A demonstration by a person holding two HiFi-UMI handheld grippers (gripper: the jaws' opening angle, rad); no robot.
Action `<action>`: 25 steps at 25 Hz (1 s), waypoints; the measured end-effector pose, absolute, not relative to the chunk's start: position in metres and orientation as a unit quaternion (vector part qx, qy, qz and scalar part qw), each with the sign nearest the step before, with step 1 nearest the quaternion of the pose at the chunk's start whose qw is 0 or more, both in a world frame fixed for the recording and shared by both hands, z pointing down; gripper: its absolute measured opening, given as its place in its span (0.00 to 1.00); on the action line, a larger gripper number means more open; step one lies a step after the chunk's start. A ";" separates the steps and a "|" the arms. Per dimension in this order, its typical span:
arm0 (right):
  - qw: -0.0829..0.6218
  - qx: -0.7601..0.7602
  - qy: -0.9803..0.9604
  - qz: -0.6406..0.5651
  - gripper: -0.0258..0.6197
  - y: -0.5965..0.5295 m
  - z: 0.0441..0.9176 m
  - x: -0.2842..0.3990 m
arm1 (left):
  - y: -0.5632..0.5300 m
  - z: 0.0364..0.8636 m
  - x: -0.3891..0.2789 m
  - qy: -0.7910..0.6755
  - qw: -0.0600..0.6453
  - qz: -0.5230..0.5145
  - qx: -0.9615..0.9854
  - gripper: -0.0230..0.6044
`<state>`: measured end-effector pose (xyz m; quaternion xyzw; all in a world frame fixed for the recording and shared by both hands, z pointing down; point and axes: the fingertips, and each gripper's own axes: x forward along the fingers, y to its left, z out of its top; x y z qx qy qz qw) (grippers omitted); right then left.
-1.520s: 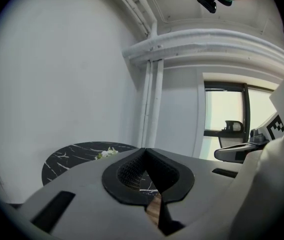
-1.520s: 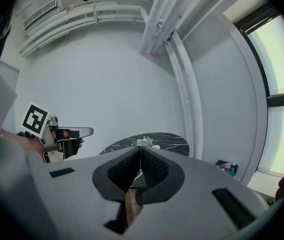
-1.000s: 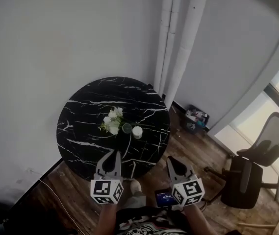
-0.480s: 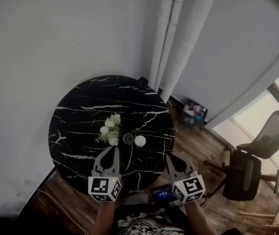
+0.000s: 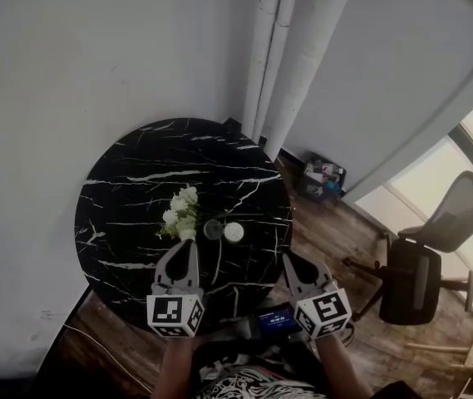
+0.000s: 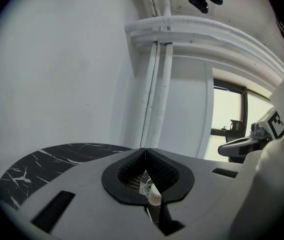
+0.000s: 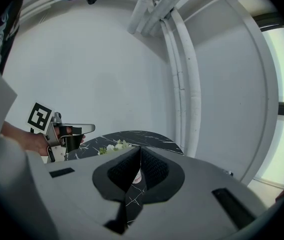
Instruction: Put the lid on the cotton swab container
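Holds both tools low and side by side, pointing forward: left hand-held gripper [image 5: 189,248] with jaws pressed together on nothing, right hand-held gripper [image 5: 289,260] likewise closed and empty. Grips each from behind, bare forearms [image 5: 174,372] drawn in near the body, marker cubes [image 5: 176,316] facing up.

Glossy black marble-look table [image 5: 128,214], wood plank floor [image 5: 336,241], matt white wall [image 5: 95,56]

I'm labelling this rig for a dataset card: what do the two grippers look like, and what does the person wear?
Both the left gripper and right gripper are light grey, tapering to pointed jaws lined with black ribbed pads. Each carries a white cube with black square markers. The person wears a black-and-white patterned top.
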<state>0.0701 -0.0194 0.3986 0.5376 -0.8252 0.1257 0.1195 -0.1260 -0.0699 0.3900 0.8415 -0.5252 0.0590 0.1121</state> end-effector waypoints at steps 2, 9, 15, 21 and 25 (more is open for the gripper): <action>0.119 0.534 -0.828 0.124 0.07 -0.021 0.398 0.069 | -0.068 0.390 -0.127 -0.527 0.111 0.058 0.841 0.06; 0.117 0.516 -0.840 0.117 0.07 -0.025 0.398 0.063 | -0.065 0.393 -0.123 -0.536 0.108 0.063 0.835 0.06; 0.127 0.507 -0.843 0.125 0.07 -0.032 0.410 0.063 | -0.067 0.400 -0.118 -0.539 0.110 0.074 0.832 0.06; 0.136 0.493 -0.849 0.134 0.07 -0.042 0.423 0.061 | -0.071 0.415 -0.118 -0.540 0.121 0.090 0.828 0.06; 0.149 0.480 -0.853 0.138 0.07 -0.051 0.437 0.058 | -0.078 0.427 -0.118 -0.540 0.129 0.101 0.826 0.06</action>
